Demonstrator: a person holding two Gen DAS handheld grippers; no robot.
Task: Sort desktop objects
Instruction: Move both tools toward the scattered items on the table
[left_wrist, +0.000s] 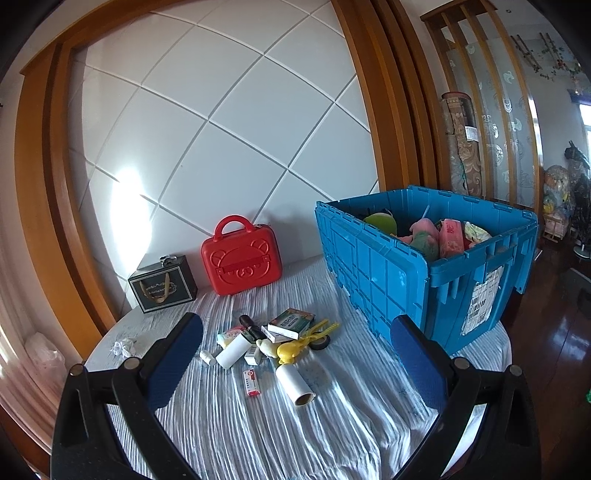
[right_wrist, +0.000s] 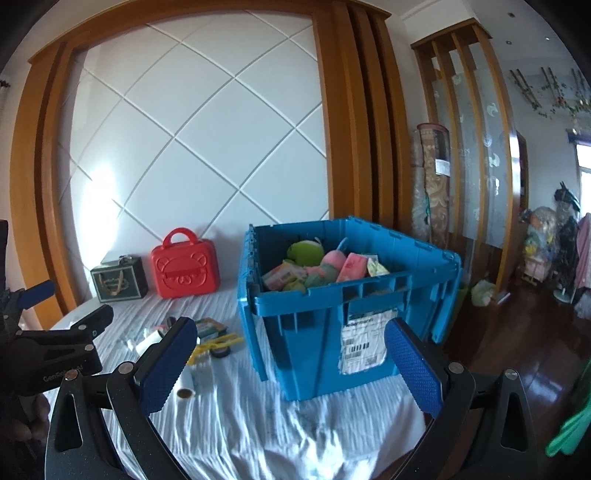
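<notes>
A heap of small objects lies mid-table on the white crinkled cloth (left_wrist: 258, 435): two white rolls (left_wrist: 295, 384), a green box (left_wrist: 291, 322), a yellow toy (left_wrist: 287, 350), a black tape roll (left_wrist: 320, 343) and a small red-and-white box (left_wrist: 251, 382). My left gripper (left_wrist: 295, 323) hovers open in front of the heap, nothing between its blue pads (left_wrist: 173, 362). My right gripper (right_wrist: 290, 326) is open and empty too, facing the blue crate (right_wrist: 306, 347) that holds plush toys (right_wrist: 304, 251). The heap (right_wrist: 210, 336) sits left of the crate, partly hidden by a finger.
A red bear-faced case (left_wrist: 242, 262) and a dark gift box (left_wrist: 162, 286) stand against the white tiled wall at the back left. The blue crate (left_wrist: 388, 280) fills the table's right side. Dark wooden floor (right_wrist: 517, 332) lies beyond the right edge.
</notes>
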